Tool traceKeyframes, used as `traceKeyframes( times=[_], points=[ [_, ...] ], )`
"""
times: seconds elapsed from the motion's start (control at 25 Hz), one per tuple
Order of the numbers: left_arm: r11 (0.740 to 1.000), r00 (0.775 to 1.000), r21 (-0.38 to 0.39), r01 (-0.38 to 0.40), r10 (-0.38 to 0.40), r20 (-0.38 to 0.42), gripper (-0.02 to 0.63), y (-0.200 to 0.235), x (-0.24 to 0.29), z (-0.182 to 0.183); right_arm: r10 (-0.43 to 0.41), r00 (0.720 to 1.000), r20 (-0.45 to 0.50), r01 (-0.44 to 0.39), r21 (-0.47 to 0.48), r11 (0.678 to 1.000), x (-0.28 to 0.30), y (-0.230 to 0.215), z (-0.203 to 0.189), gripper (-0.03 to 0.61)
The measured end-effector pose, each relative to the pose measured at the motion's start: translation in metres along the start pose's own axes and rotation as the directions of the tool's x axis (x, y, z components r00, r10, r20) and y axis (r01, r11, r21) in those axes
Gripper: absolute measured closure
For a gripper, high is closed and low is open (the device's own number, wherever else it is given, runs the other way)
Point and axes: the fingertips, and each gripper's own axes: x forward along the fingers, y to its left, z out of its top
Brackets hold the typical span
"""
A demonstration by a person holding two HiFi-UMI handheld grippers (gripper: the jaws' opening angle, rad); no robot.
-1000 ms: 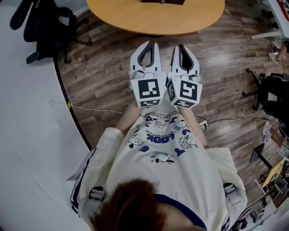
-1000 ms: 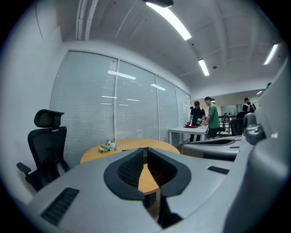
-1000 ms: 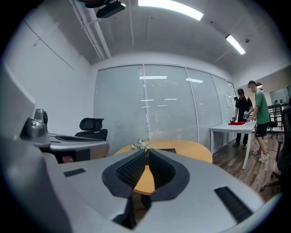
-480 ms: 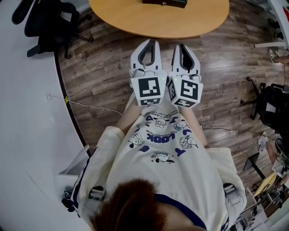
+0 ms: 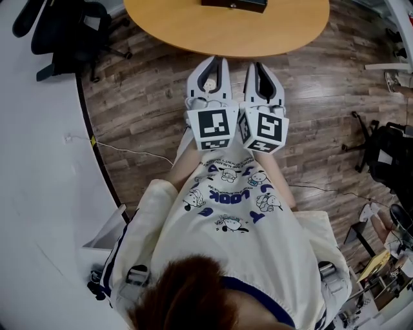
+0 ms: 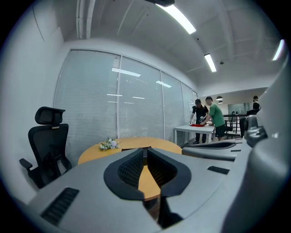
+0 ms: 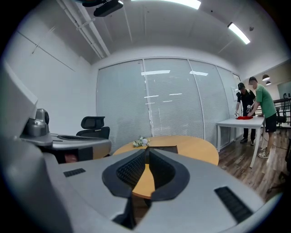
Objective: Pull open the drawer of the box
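Note:
A dark box (image 5: 232, 4) lies on the round wooden table (image 5: 226, 29) at the top edge of the head view, mostly cut off. In the right gripper view the box (image 7: 166, 149) shows as a flat dark shape beyond the jaws. My left gripper (image 5: 215, 61) and right gripper (image 5: 261, 65) are held side by side in front of the person's chest. Both point at the table from short of its near edge. In each gripper view the jaw tips meet, shut on nothing: left gripper (image 6: 145, 149), right gripper (image 7: 147, 150).
A small bunch of flowers (image 7: 141, 142) lies on the table's far side. A black office chair (image 5: 71, 32) stands to the left and another chair (image 5: 387, 145) to the right. Two people (image 7: 254, 109) stand at a white table. A cable (image 5: 129, 151) crosses the wooden floor.
The head view has shifted slightly, so the table and floor sit a little differently. Both grippers stay shut, side by side, in the same place.

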Motion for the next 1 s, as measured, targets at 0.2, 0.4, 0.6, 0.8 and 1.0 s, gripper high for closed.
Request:
traceKeyframes(
  times=[0.2, 0.4, 0.6, 0.8, 1.0],
  points=[
    [1.000, 1.000, -0.003, 0.006, -0.006, -0.008, 0.580, 0.006, 0.021, 0.000, -0.008, 1.000, -0.012, 0.009, 0.017, 1.000, 0.020, -0.007, -0.001, 0.534],
    [1.000, 1.000, -0.003, 0.016, -0.016, -0.007, 0.580, 0.016, 0.045, 0.003, -0.021, 1.000, -0.011, 0.021, 0.018, 1.000, 0.044, -0.011, 0.002, 0.534],
    [1.000, 0.999, -0.004, 0.029, -0.029, -0.012, 0.580, 0.027, 0.071, 0.006, -0.033, 0.999, -0.018, 0.033, 0.024, 0.999, 0.070, -0.014, 0.004, 0.534],
    [0.999, 0.999, -0.002, 0.047, -0.047, -0.020, 0.580, 0.036, 0.098, 0.010, -0.047, 0.999, -0.024, 0.047, 0.033, 0.998, 0.098, -0.018, 0.009, 0.534],
    [0.998, 0.998, -0.008, 0.060, -0.061, -0.031, 0.580, 0.053, 0.126, 0.011, -0.064, 0.997, -0.038, 0.065, 0.037, 0.997, 0.128, -0.020, 0.011, 0.534]
  ],
)
